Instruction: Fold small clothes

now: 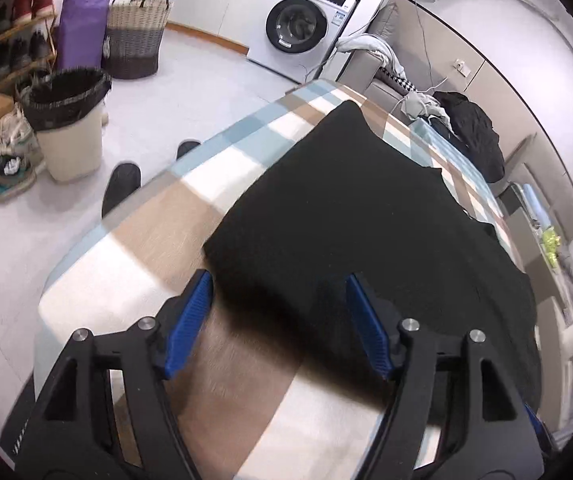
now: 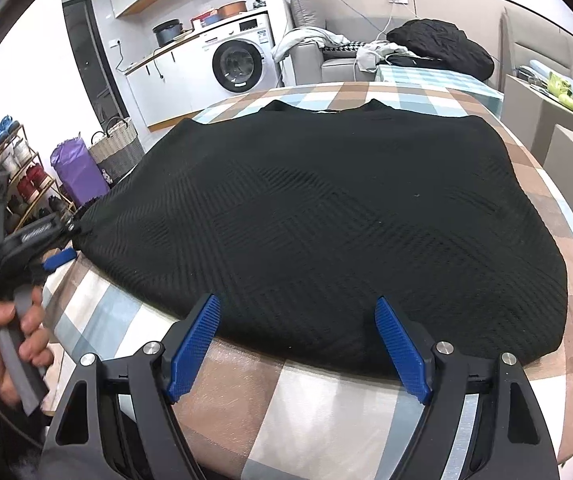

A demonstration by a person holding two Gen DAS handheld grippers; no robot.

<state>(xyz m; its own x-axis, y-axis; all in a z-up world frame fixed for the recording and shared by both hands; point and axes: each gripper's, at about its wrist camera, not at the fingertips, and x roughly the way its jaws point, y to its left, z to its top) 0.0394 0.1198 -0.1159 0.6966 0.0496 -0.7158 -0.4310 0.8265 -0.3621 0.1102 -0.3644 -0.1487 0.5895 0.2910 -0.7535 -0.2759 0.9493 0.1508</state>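
Black knit sweater, spread flat on a checked tablecloth, near hem toward both tools; left gripper with jaws apart at the sweater's corner, clamping nothing; right gripper with jaws wide over the hem, pads off the cloth.

Ahead of the grippers and to the left, a washing machine stood against the far wall under a counter carrying pots. A woven basket and a purple bag sat on the floor further left, beside a shoe rack. Nearer the left gripper stood a bin lined with a black bag. Ahead and to the right, a black coat lay on a grey sofa.
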